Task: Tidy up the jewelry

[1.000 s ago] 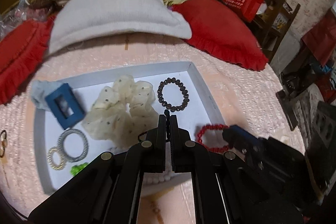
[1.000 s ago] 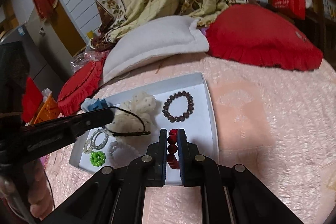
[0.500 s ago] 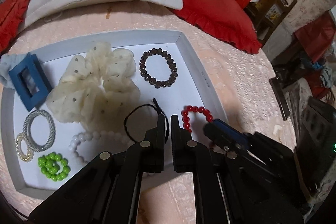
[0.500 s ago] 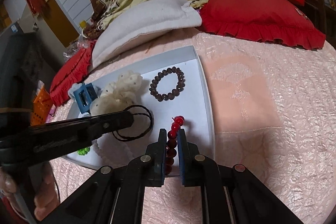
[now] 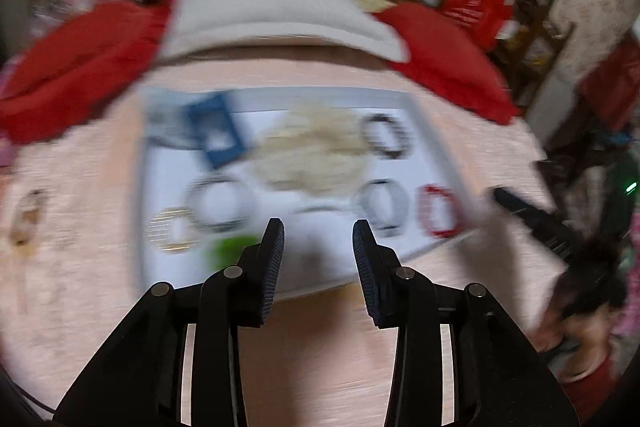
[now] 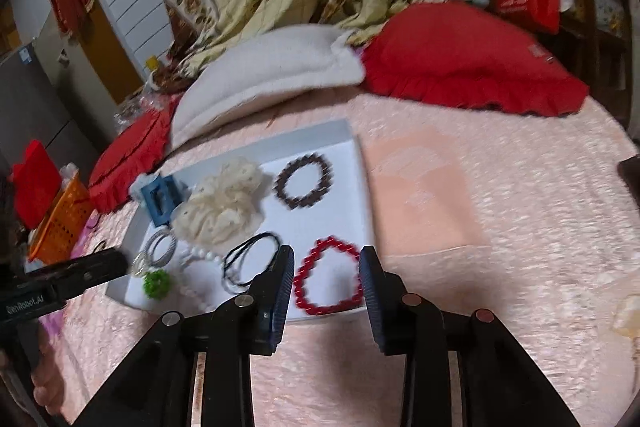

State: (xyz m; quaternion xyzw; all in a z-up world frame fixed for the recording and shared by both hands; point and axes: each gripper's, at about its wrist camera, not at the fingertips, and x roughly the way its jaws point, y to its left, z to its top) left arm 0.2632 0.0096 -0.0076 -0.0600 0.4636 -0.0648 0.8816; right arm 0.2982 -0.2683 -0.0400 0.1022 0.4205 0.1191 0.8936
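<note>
Left gripper (image 5: pixel 318 241): I am holding my jaws spread apart, gripping nothing, above the near edge of the tray (image 5: pixel 434 131).
Right gripper (image 6: pixel 326 269): I am keeping my jaws wide, nothing between them.
Red bead bracelet (image 6: pixel 327 275): lying flat in the tray's near right corner.
Black hair tie (image 6: pixel 250 261): lying just left of the red bracelet.
Brown bead bracelet (image 6: pixel 303 181): sitting farther back, beside the cream scrunchie (image 6: pixel 224 205).

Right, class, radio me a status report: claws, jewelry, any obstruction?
Left claw open, empty. Right claw open, empty. Red bead bracelet and black cord loop lying in white tray. Nothing in the way.
</note>
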